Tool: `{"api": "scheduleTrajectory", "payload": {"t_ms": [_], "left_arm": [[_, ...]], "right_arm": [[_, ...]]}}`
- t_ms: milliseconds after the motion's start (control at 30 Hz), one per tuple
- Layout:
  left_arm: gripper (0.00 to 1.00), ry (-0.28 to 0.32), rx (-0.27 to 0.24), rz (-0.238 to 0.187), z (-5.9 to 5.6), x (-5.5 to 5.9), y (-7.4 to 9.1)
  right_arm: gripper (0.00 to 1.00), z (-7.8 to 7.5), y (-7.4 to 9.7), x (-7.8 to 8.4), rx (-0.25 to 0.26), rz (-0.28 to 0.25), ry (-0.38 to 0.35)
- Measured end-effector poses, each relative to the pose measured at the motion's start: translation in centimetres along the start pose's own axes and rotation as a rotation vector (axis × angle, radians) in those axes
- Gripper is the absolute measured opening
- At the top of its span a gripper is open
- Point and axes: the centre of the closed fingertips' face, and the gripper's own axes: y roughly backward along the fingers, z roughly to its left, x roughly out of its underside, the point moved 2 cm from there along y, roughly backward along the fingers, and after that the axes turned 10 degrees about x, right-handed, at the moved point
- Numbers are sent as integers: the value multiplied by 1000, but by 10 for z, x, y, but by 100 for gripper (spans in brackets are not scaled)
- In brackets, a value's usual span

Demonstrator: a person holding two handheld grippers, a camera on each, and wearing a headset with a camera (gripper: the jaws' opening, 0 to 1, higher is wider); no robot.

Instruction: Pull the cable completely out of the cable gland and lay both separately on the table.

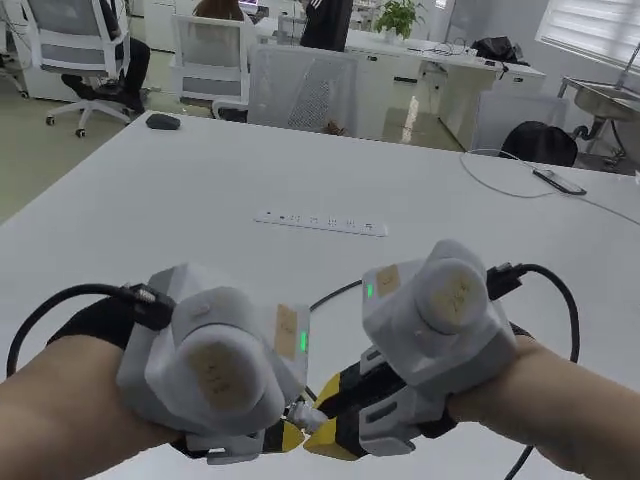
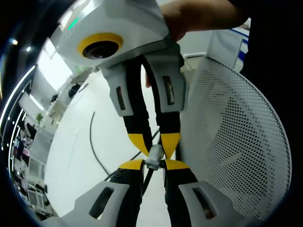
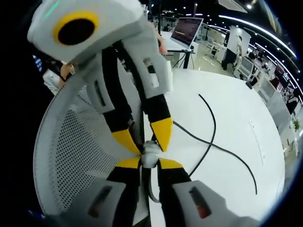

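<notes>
Low in the head view my two grippers meet tip to tip just above the near edge of the white table (image 1: 300, 170). A small white cable gland (image 1: 303, 413) sits between the yellow fingertips. In the left gripper view my left gripper (image 2: 155, 164) is shut on the gland (image 2: 154, 154), with the right gripper coming in from above. The right gripper (image 3: 149, 164) is shut right against the gland (image 3: 150, 152), on the cable where it enters. The black cable (image 3: 210, 137) trails in loops over the tabletop (image 2: 94, 142).
A white power strip (image 1: 320, 224) lies across the middle of the table. A dark mouse (image 1: 162, 121) sits at the far left edge and a phone (image 1: 560, 181) at the far right. A white mesh chair back (image 2: 236, 142) stands close behind the grippers.
</notes>
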Motion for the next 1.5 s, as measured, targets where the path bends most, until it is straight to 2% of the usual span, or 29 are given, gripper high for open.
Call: {"api": "scheduleTrajectory", "payload": {"t_ms": [67,100,167,267,400,433,500,533,567,600,633,667,700,733,767,833,867,900,967,1000,1033,1067,1100,1133,1200,1267,1367,1467,1500], "left_arm": [[16,105,44,-46,1,1,-2],[16,212,68,-87,3,1,-2],[16,293,124,-126,4,4,-3],[16,475,195,-157,3,8,-5],[16,650,269,-192,2,13,-9],[16,678,269,-197,2,14,-10],[16,648,247,-197,1,14,-11],[16,586,201,-195,4,14,-11],[16,581,178,-187,2,15,-11],[16,543,137,-180,3,16,-11],[16,498,98,-179,5,17,-11],[16,486,61,-151,4,22,-10],[16,430,38,-143,4,23,-10],[16,390,-15,-139,5,23,-9],[17,360,-40,-139,4,22,-8],[17,307,-58,-138,-3,19,-8],[17,280,-69,-132,-4,18,-8],[17,250,-92,-117,-4,19,-8],[17,205,-128,-112,-1,20,-8],[17,223,-125,-117,-2,21,-9],[16,218,-143,-142,1,20,-8],[16,224,-147,-150,1,20,-9],[16,233,-141,-144,1,22,-11],[16,229,-142,-135,1,24,-12],[16,211,-154,-104,2,28,-15],[16,212,-156,-89,2,31,-17],[16,227,-167,-67,5,36,-17],[16,254,-180,-53,8,42,-16],[16,266,-186,-46,9,46,-15]], "right_arm": [[13,0,-1,1,41,12,65],[13,-1,-2,2,75,19,105],[13,0,-2,3,110,31,169],[12,1,-4,3,158,38,254],[12,5,-8,5,190,53,301],[12,5,-9,6,192,54,299],[13,3,-10,7,206,58,280],[14,1,-11,8,222,58,240],[14,0,-11,9,239,49,181],[18,-1,-11,9,259,30,111],[25,-1,-11,10,268,18,77],[30,-3,-10,13,299,15,42],[29,-4,-8,15,321,17,32],[26,-5,-6,18,348,17,34],[25,-7,-5,18,377,3,22],[25,-5,-4,17,390,-12,18],[24,-9,-2,14,425,-21,43],[22,-12,-1,12,436,-25,80],[19,-8,-5,13,405,-23,61],[16,-6,-7,13,390,-30,52],[11,-4,-9,15,373,-27,52],[6,-6,-9,18,387,-19,59],[5,-7,-10,20,399,-8,55],[5,-6,-11,23,386,6,44],[5,-9,-9,32,411,48,7],[5,-11,-9,37,420,72,2],[5,-14,-10,51,436,148,-32],[5,-21,-5,66,484,226,-65],[5,-24,-2,76,501,286,-84]]}}
